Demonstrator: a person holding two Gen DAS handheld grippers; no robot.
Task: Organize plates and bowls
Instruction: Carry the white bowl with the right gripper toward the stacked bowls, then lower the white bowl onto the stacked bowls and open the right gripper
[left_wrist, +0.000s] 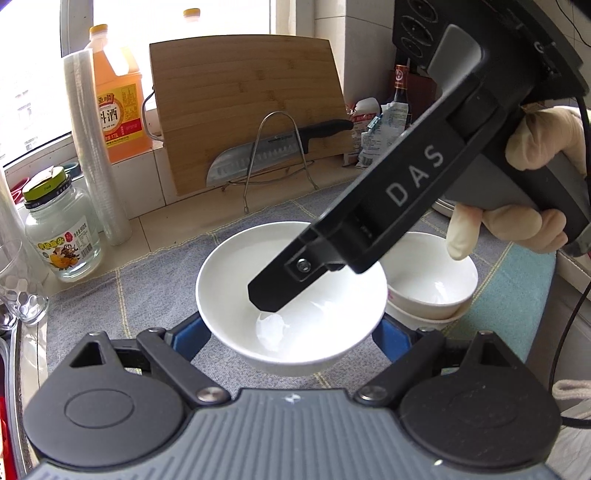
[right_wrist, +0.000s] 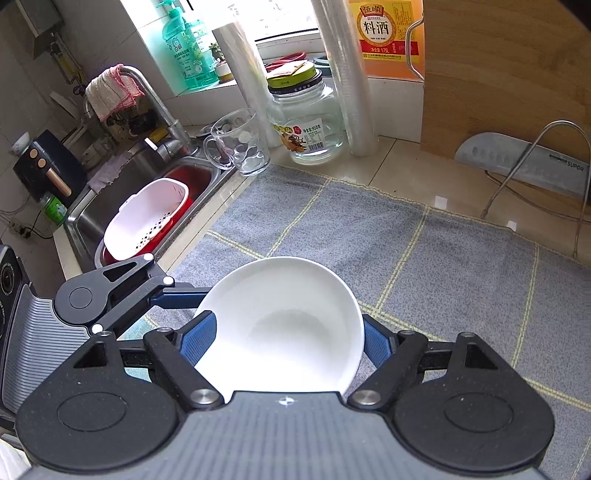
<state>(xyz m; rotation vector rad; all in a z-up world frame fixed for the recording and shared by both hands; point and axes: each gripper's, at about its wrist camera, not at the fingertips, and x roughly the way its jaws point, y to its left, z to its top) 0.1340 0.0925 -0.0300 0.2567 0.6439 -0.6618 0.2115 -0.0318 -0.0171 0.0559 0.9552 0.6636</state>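
Bowl is pinched by both claws, left claw and right claw, above the grey mat; carry step judged underway, next stacking onto bowls beside.

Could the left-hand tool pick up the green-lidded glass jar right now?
Probably not yet: the left tool is closed on a white bowl, so it has no free grip. The glass jar itself stands unblocked on the counter to the left.
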